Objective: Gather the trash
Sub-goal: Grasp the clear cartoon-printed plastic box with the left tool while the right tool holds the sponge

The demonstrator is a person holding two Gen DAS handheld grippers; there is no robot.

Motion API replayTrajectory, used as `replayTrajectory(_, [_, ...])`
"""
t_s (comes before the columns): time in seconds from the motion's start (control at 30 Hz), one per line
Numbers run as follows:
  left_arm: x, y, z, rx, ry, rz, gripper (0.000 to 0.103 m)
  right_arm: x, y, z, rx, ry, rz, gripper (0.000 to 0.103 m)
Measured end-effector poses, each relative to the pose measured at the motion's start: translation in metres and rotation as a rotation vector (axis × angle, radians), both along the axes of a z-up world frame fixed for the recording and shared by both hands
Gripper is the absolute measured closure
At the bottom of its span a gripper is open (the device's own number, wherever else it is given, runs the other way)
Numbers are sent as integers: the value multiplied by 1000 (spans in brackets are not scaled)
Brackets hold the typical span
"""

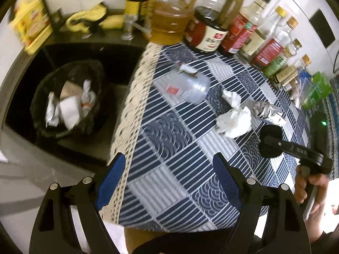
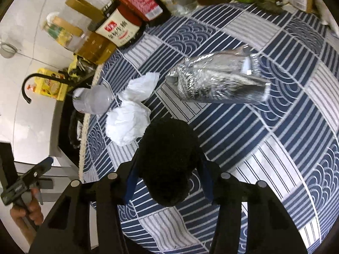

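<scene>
My left gripper [image 1: 167, 182] is open and empty above the near edge of the blue patterned table [image 1: 169, 148]. My right gripper [image 2: 169, 182] is shut on a round black object [image 2: 167, 163], which also shows in the left wrist view [image 1: 271, 139]. On the table lie crumpled white tissues [image 1: 234, 116], also seen in the right wrist view [image 2: 129, 124], a silver foil packet [image 2: 220, 80] and a crushed clear plastic bottle [image 1: 190, 86]. A black bin [image 1: 65, 99] on the floor to the left holds several pieces of trash.
Bottles and jars of sauces and oil [image 1: 211, 29] line the table's far edge. A green box [image 1: 315, 89] sits at the far right. A yellow package [image 1: 31, 21] and a black faucet [image 2: 29, 84] stand by the counter on the left.
</scene>
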State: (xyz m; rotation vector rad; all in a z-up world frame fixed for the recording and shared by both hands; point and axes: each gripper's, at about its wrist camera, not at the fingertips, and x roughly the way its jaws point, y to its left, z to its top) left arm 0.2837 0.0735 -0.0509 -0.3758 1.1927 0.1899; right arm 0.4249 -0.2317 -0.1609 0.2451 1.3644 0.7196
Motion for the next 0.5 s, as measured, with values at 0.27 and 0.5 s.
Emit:
replayTrajectory(0.27, [64,-15,3,115,-13,-111,10,-18,-28,16,53,-20,-45,52])
replayTrajectory(0.5, [100,-27,-7,203,10,-181,10,-29,-43,27,80,-64,-80,52])
